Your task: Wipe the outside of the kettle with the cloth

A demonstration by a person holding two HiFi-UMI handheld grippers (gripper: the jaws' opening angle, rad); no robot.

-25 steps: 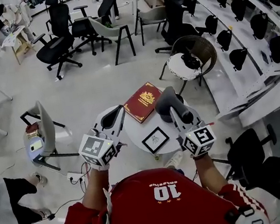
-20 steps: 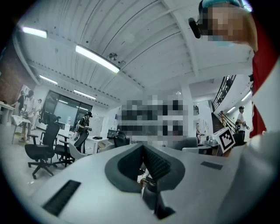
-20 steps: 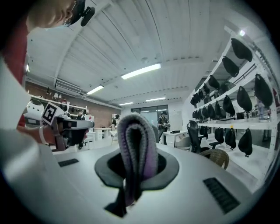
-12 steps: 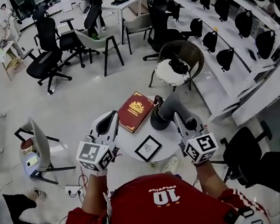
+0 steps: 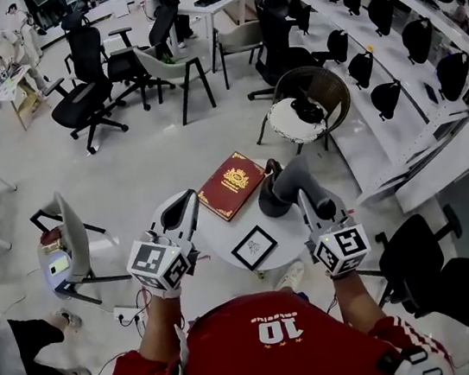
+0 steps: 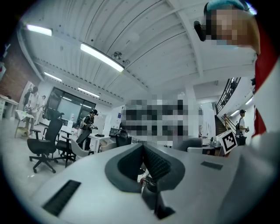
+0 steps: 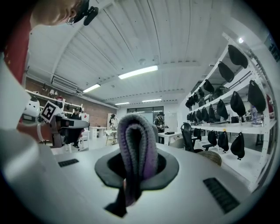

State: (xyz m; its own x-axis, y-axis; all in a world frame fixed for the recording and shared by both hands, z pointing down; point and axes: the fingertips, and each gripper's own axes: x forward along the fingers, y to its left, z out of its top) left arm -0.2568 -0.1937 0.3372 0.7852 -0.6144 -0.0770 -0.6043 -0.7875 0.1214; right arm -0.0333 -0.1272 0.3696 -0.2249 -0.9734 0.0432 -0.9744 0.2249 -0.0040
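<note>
The round white worktop (image 5: 221,233) carries the dark kettle (image 5: 272,202) near its right edge. My right gripper (image 7: 136,131) has its fingers clamped on the folded grey-purple cloth (image 7: 135,146), right by the kettle. My left gripper (image 6: 142,149) has its fingers pressed together, empty.

On the table (image 5: 286,229), the book (image 5: 231,184) lies left of the kettle (image 5: 268,204), the frame (image 5: 254,247) nearer.

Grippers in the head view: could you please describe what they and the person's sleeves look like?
The left gripper and right gripper both have light grey, rounded shells with dark ribbed pads. Each carries a white cube printed with black square markers. The person wears a red shirt with a white "10" and white-striped sleeves.
</note>
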